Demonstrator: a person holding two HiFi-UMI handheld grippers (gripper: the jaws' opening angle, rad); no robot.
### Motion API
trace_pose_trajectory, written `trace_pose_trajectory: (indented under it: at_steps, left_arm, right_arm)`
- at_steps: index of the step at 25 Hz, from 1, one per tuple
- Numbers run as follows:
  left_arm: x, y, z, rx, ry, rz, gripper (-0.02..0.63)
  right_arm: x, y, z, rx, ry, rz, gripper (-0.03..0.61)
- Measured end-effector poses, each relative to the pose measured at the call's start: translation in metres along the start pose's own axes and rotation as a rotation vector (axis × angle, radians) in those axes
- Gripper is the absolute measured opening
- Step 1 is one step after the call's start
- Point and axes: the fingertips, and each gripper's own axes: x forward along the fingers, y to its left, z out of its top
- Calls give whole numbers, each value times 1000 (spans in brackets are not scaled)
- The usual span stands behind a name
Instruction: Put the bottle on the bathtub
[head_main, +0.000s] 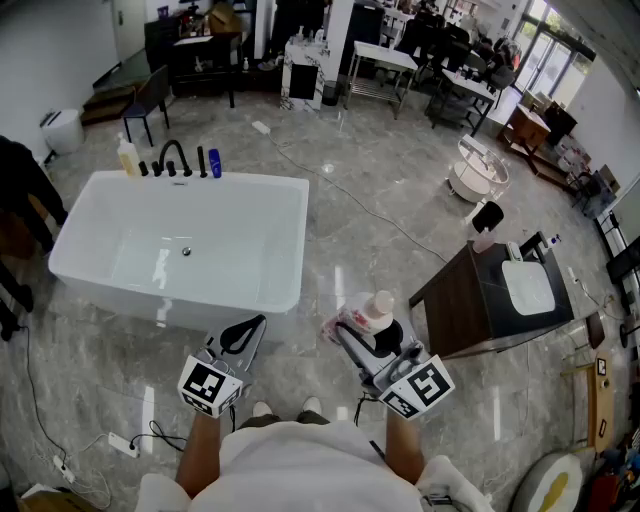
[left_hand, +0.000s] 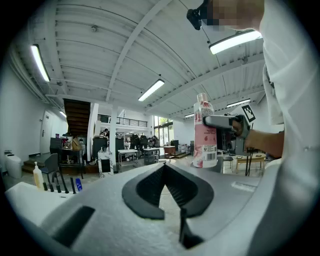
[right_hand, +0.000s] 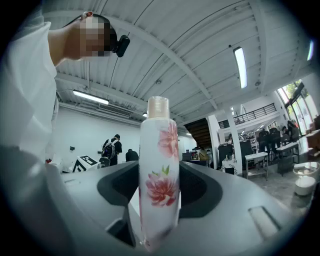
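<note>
The bottle (head_main: 375, 312) is white with pink flowers and a pale cap. It stands upright between the jaws of my right gripper (head_main: 365, 335), which is shut on it, to the right of the bathtub. In the right gripper view the bottle (right_hand: 160, 145) fills the middle, clamped low on its body. The white bathtub (head_main: 290, 240) stands on the marble floor ahead and to the left. My left gripper (head_main: 255, 322) hovers just before the tub's near right corner, shut and holding nothing. In the left gripper view its fingertips (left_hand: 172, 172) meet, and the bottle (left_hand: 204, 132) shows at the right.
On the tub's far rim are a black faucet (head_main: 172, 158), a yellow bottle (head_main: 128, 158) and a blue bottle (head_main: 214, 162). A dark cabinet (head_main: 470, 305) with a white basin stands right of me. A power strip (head_main: 120, 443) and cables lie on the floor.
</note>
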Motion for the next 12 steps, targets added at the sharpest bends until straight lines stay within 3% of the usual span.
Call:
trace_pose_trajectory:
  at_steps: [12]
  left_arm:
    - [-22, -21, -4, -20, 32, 27, 2]
  right_arm:
    - [-17, 15, -1, 23, 21, 22, 241]
